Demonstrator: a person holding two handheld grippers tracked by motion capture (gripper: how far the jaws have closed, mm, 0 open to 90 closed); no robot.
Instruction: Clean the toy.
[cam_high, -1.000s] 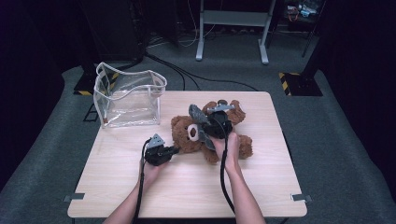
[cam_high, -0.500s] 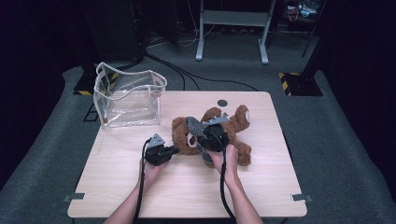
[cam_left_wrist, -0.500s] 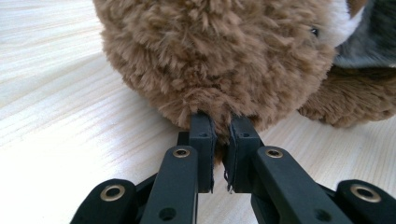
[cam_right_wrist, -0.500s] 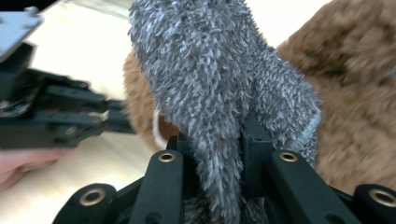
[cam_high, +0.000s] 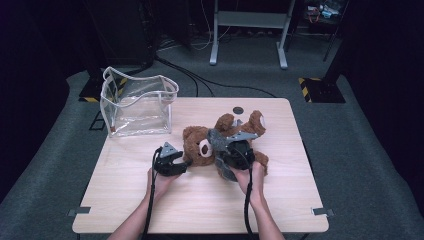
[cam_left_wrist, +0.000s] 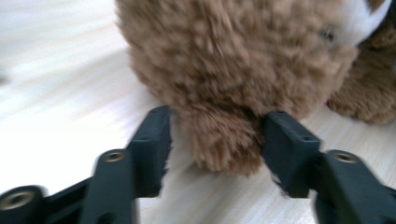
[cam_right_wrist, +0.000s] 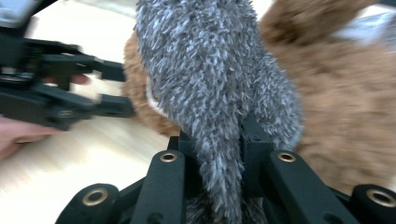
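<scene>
A lab or studio: dark curtained walls, grey carpet (cam_high: 350, 150), cables (cam_high: 200, 80) across the floor, a metal stand (cam_high: 248, 30), hazard-striped tape (cam_high: 306, 81) around one wooden surface (cam_high: 200, 200).

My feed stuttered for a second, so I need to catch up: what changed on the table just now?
The right gripper, shut on the grey fuzzy scarf, drew back toward the person, dragging the brown plush teddy bear along the light wooden table. The bear's ear now sits between the left gripper's open jaws. The left gripper and the clear plastic pouch stayed put.
</scene>
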